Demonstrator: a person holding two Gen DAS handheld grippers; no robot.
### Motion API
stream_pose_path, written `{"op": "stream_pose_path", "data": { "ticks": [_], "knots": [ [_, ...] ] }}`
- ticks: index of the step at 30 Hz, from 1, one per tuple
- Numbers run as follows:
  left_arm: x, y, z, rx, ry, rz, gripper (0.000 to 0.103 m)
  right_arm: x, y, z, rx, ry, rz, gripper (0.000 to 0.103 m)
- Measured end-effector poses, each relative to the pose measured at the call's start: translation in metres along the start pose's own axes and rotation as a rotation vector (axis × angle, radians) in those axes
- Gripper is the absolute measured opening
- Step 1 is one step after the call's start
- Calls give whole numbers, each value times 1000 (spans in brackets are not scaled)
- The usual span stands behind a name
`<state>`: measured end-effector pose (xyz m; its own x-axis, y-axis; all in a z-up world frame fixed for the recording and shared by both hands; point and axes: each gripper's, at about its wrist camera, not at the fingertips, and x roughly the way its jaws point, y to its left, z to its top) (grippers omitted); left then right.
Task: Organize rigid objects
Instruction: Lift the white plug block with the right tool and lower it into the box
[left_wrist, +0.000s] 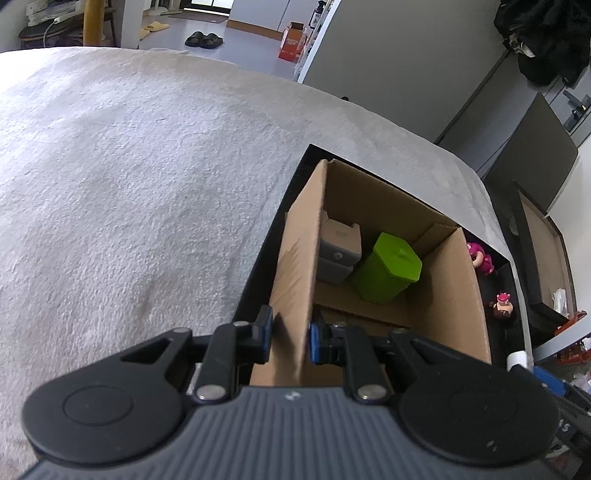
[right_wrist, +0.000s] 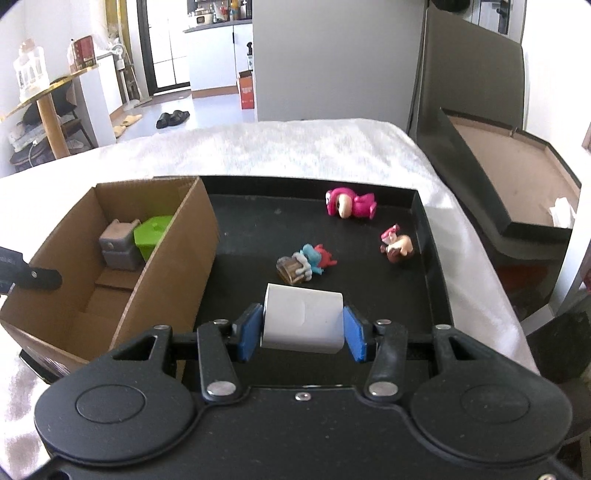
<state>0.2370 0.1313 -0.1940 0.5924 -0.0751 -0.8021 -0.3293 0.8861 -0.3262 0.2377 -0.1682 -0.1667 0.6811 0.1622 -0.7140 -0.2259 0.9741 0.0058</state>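
With a grey block (right_wrist: 117, 247) and green tub (right_wrist: 152, 234) already in the cardboard box (right_wrist: 173, 273), whose wall the left claw (left_wrist: 290, 338) pinches, the right claw (right_wrist: 301, 330) grips a white block (right_wrist: 301, 321) above the black tray's (right_wrist: 428, 258) near edge, three toy figures (right_wrist: 351, 205) remaining.

Green bin (right_wrist: 152, 233); white block (right_wrist: 303, 319); black tray (right_wrist: 428, 258)
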Motion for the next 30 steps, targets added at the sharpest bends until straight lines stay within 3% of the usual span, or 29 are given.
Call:
{"op": "stream_pose_path", "data": {
  "ticks": [13,30],
  "knots": [
    [-2,-1,-1,13,-5,-1,18,-24,22,34,-54,-83,57,47],
    [1,-1,-1,23,-3,-8,19,-26,91,60,-182,-130,179,47]
  ]
}}
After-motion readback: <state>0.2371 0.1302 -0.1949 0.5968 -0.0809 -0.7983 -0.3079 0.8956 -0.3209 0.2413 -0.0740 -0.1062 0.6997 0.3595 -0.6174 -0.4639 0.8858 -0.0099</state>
